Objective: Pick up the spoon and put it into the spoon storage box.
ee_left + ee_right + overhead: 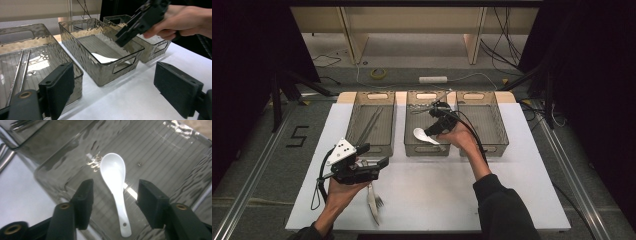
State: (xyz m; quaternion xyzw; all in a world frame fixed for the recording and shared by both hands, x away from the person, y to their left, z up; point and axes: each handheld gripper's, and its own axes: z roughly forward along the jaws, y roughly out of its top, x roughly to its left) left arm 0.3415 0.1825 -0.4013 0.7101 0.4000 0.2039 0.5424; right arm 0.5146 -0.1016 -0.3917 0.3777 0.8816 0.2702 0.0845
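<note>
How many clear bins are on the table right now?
3, in a row at the table's far side: the left bin holding chopsticks, the middle bin holding the white spoon, the right bin.

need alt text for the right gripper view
A white spoon lies on the ribbed floor of a smoky clear bin, handle toward the camera. The right gripper hangs over it, its two black jaws open on either side of the handle without touching it.
</note>
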